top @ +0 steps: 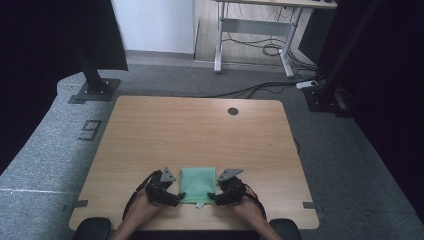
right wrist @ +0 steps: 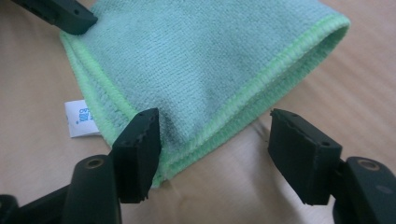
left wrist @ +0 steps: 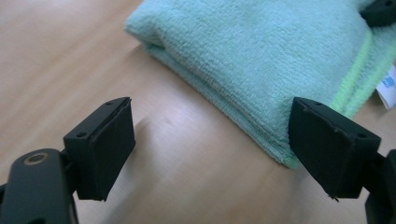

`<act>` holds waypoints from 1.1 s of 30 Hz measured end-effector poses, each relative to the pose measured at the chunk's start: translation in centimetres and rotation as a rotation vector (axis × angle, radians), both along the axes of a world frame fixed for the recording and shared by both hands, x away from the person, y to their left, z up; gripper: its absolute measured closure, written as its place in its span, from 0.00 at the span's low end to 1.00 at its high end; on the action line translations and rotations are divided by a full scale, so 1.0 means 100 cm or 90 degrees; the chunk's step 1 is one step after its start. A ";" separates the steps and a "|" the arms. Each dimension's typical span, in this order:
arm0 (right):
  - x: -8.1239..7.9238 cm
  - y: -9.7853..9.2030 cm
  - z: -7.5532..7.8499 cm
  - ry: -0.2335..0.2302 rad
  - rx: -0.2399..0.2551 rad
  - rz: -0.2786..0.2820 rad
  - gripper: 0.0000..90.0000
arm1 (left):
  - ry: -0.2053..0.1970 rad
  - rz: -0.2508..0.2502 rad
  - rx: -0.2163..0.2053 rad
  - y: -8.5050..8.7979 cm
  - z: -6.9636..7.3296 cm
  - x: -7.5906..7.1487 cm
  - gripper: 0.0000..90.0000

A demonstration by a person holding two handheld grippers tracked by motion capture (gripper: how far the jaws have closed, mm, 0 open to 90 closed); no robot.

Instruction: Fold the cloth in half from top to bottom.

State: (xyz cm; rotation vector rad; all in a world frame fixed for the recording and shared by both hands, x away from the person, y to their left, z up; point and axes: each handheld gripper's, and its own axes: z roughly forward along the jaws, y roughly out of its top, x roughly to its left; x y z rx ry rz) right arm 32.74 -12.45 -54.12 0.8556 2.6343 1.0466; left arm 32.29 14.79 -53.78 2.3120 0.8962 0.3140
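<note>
A folded mint-green cloth [top: 198,183] lies on the wooden table [top: 200,130] near its front edge, with a small white label [right wrist: 79,119] sticking out of its near side. My left gripper [top: 179,196] stands open at the cloth's near left corner. In the left gripper view, its jaws [left wrist: 210,135] are wide apart, one in front of the cloth's [left wrist: 261,56] folded edge, and nothing is pinched. My right gripper [top: 212,196] stands open at the near right corner. There the hemmed corner of the cloth [right wrist: 201,60] lies between its jaws [right wrist: 215,140], and the pads do not press on it.
A round cable hole [top: 233,111] sits near the table's far edge. Black stand bases [top: 95,90] rest on the grey carpet at far left and far right. A desk frame [top: 255,35] with cables stands further back. Bare wood stretches beyond the cloth.
</note>
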 end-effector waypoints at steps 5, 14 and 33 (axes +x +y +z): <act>0.020 0.001 0.001 0.012 0.004 -0.014 0.48 | -0.001 0.024 -0.019 0.000 -0.003 0.022 0.17; 0.026 -0.015 0.023 0.026 0.049 -0.031 0.67 | 0.006 0.033 -0.043 0.001 -0.005 0.025 0.18; 0.002 0.001 0.017 -0.017 -0.033 0.013 0.93 | 0.019 0.034 -0.070 0.005 -0.004 0.016 0.19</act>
